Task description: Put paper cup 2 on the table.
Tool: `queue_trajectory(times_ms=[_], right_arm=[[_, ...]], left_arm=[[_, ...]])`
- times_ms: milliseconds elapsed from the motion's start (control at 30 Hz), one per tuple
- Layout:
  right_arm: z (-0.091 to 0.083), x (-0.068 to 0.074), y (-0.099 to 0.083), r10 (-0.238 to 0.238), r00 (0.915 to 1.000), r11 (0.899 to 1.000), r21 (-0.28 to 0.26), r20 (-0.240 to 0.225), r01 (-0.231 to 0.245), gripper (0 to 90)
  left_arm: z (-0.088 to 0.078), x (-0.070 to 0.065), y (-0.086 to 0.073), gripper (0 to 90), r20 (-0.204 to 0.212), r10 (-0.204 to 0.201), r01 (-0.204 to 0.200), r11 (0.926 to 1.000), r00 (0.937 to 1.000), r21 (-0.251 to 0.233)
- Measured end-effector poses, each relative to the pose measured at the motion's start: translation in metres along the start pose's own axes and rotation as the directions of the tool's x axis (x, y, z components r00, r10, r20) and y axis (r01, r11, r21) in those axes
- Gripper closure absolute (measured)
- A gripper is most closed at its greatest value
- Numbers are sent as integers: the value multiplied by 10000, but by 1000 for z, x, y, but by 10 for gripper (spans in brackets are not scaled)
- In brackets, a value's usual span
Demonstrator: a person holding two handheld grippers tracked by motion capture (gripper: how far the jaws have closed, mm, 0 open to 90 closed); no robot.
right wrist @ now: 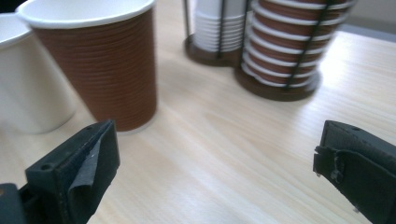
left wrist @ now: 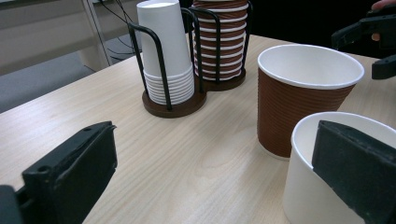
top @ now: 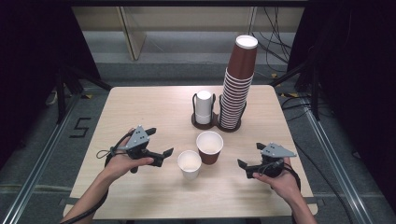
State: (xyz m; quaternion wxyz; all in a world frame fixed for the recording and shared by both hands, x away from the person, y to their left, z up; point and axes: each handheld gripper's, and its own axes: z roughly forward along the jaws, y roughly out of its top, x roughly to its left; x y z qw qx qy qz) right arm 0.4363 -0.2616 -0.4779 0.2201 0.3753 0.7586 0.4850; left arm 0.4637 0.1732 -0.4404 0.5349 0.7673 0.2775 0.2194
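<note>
Holding my left gripper (top: pixel 161 140) and right gripper (top: pixel 250 161) spread wide with nothing in them, I count two loose cups between them: one white cup (top: pixel 189 164) just beside one brown cup (top: pixel 209 147). Behind stand two racks, the white stack (top: pixel 203 107) and the brown stack (top: pixel 238 84); I read no writing on any cup.

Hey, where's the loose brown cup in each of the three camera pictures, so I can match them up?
High view: the brown cup stands upright at table centre, behind and right of the white cup.
Left gripper view: right of centre, brown cup just beyond the white cup.
Right gripper view: upper left, brown cup right of the white cup.
Shared landmark: the racked brown cup stack.
</note>
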Motion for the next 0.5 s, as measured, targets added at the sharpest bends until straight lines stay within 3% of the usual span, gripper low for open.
queue_trajectory(times_ms=[67,267,300,367,400,500], right_arm=[[-2,-5,-3,-36,9994,9993,-370,337,48,4],[-7,-9,-11,671,9928,9947,-844,995,-587,4],[-8,-12,-11,458,9912,9946,-981,1240,-337,4],[-11,-10,-11,961,9851,9915,-1012,1425,-821,5],[-12,-14,-12,680,9833,9919,-1176,1689,-483,5],[-13,-13,-14,1140,9785,9872,-1300,1719,-922,5]], left_arm=[[1,0,-2,0,25,-38,38,10000,10000,-38],[2,4,-5,0,-40,-173,173,9998,9998,-29],[2,4,-6,0,-15,-196,196,9998,9998,-36],[2,3,-6,0,112,-224,226,9996,9997,-149],[3,3,-6,0,154,-206,209,9997,9997,-138],[3,1,-4,0,274,-203,206,9997,9994,-131]])
